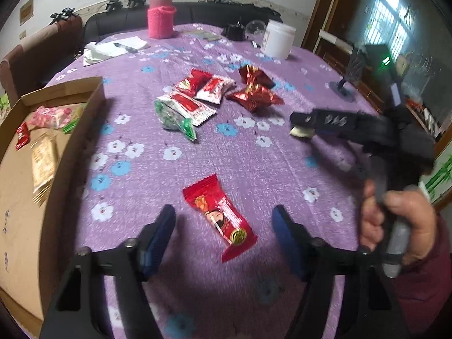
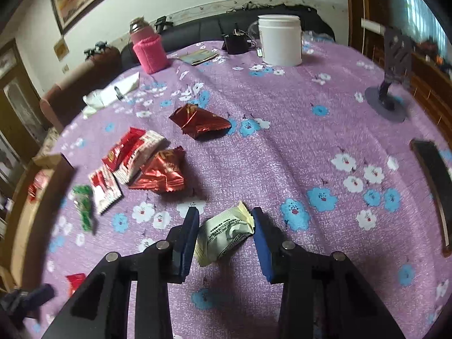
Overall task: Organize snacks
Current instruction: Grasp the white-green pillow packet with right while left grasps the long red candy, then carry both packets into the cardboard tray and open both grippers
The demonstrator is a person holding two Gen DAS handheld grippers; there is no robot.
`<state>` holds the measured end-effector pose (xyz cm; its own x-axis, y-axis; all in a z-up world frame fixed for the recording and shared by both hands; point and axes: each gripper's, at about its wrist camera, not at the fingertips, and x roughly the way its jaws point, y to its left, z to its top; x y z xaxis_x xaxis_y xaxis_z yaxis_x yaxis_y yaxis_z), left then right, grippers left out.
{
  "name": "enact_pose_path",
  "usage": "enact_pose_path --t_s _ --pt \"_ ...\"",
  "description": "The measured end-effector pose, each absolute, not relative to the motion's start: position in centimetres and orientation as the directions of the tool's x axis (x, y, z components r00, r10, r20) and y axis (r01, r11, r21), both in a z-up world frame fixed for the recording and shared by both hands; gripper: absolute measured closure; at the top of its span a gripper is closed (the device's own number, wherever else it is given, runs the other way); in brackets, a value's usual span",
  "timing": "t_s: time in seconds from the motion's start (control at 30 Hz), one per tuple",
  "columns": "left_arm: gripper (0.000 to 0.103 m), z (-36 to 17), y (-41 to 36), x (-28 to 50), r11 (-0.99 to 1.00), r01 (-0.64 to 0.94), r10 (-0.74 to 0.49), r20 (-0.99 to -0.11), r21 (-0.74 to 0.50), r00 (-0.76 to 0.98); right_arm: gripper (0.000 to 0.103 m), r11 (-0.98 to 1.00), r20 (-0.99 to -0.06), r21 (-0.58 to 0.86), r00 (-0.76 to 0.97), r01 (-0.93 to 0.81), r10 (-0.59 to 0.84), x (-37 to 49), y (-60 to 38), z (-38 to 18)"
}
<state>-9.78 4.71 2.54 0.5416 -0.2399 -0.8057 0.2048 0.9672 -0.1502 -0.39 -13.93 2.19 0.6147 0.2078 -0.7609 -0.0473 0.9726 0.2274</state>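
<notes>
My left gripper [image 1: 223, 221] is open, its blue pads either side of a red snack packet [image 1: 220, 216] lying on the purple tablecloth. My right gripper [image 2: 224, 227] has its pads around a cream-white snack packet [image 2: 223, 234]; the left pad touches it, the right pad is at its edge. That gripper also shows in the left wrist view [image 1: 302, 125] with the packet under its tip. A pile of red, white and green packets [image 1: 195, 99] lies mid-table; it shows in the right wrist view [image 2: 135, 166] too. A cardboard box [image 1: 34, 169] at left holds several snacks.
A pink-sleeved flask [image 1: 161, 14], a white jar [image 1: 278, 38], tissues with a knife [image 1: 113, 48] and a dark stand [image 1: 349, 82] sit at the table's far side. A dark tray edge [image 2: 432, 192] lies at right. Sofa and chair stand behind.
</notes>
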Motion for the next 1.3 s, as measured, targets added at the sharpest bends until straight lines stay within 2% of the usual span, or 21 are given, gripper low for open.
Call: enact_pose_path --t_s 0.03,0.07,0.1,0.13,0.47,0.83,1.07,1.3 --pt "0.063 2.2 4.4 -9.5 0.968 0.209 -0.232 -0.817 -0.140 0.528 0.063 0.969 -0.759 0.244 0.615 -0.039 0.215 -0.4 -14.3 2.2" --pt "0.068 2.3 4.2 -9.5 0.971 0.208 -0.212 -0.815 -0.116 0.539 0.063 0.966 -0.756 0.255 0.616 -0.032 0.220 -0.5 -14.6 2.2" --pt "0.082 2.3 4.0 -9.5 0.969 0.219 -0.214 -0.817 -0.111 0.535 0.063 0.962 -0.752 0.270 0.617 -0.028 0.229 -0.5 -14.9 2.3" --pt "0.084 2.3 3.8 -9.5 0.968 0.226 -0.216 -0.817 -0.108 0.534 0.063 0.959 -0.750 0.281 0.617 -0.027 0.237 -0.5 -15.1 2.3" --pt "0.084 3.2 6.0 -10.3 0.969 0.168 -0.245 -0.784 -0.180 0.570 0.063 0.946 -0.703 0.321 0.657 -0.045 0.270 -1.4 -15.0 3.1" --pt "0.084 7.5 11.3 -14.8 0.951 0.119 -0.291 -0.689 -0.287 0.664 0.063 0.942 -0.639 0.324 0.714 -0.087 0.286 -3.1 -14.7 4.3" --pt "0.084 9.3 17.8 -17.7 0.949 0.034 -0.237 -0.642 -0.312 0.729 0.063 0.947 -0.613 0.286 0.731 -0.149 0.300 -5.9 -13.1 6.0" --pt "0.084 8.8 24.3 -19.3 0.936 -0.090 -0.158 -0.634 -0.341 0.757 0.063 0.940 -0.607 0.236 0.718 -0.247 0.341 -8.5 -9.4 8.5"
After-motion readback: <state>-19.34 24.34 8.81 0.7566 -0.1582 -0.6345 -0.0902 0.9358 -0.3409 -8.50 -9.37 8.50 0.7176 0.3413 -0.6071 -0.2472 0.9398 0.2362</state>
